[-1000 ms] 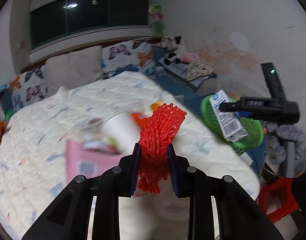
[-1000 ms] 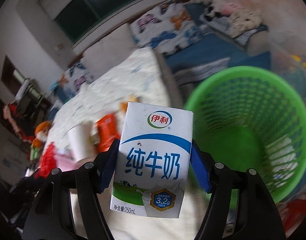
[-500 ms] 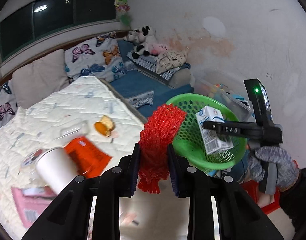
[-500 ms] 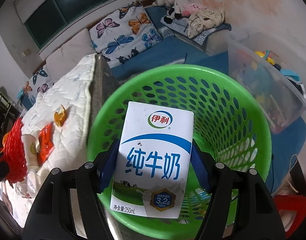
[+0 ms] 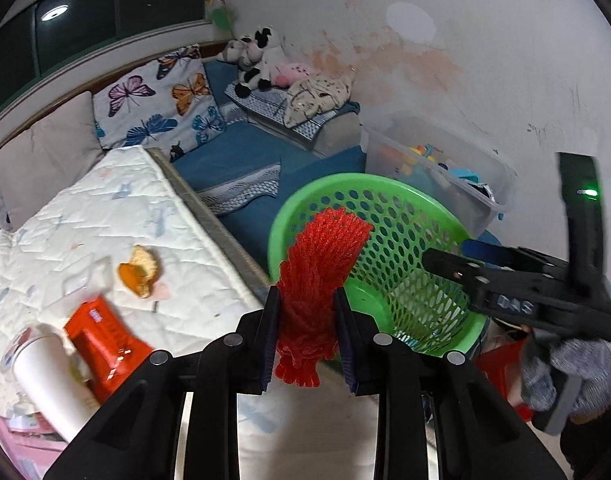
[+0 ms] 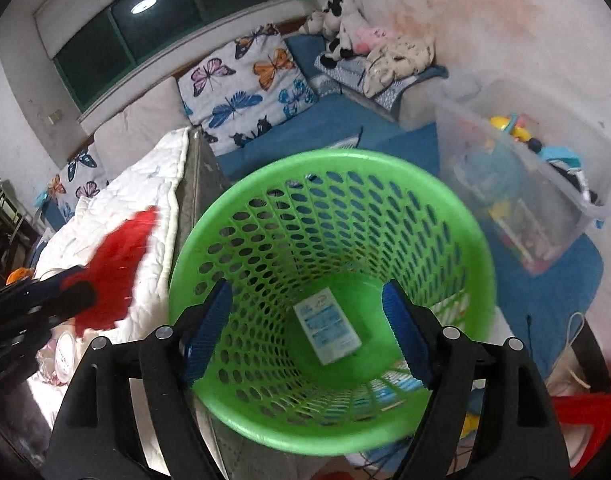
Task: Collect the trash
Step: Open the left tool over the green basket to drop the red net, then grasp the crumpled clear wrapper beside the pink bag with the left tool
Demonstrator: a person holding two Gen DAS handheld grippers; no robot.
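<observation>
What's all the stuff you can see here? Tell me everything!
basket: one, green, on the floor beside the bed
milk carton: one, white and blue, lying at the bottom of the basket
foam net: one, red, pinched in the left gripper near the basket rim
peel: one, orange, on the bed
wrapper: one, red-orange, on the bed
paper cup: one, white, lying on the bed
butterfly pillow: at least one, white, at the head of the bed
plush toys: several, by the wall
storage box: one, clear, holding toys
left gripper: black, shut on the foam net
right gripper: black, open above the basket
</observation>
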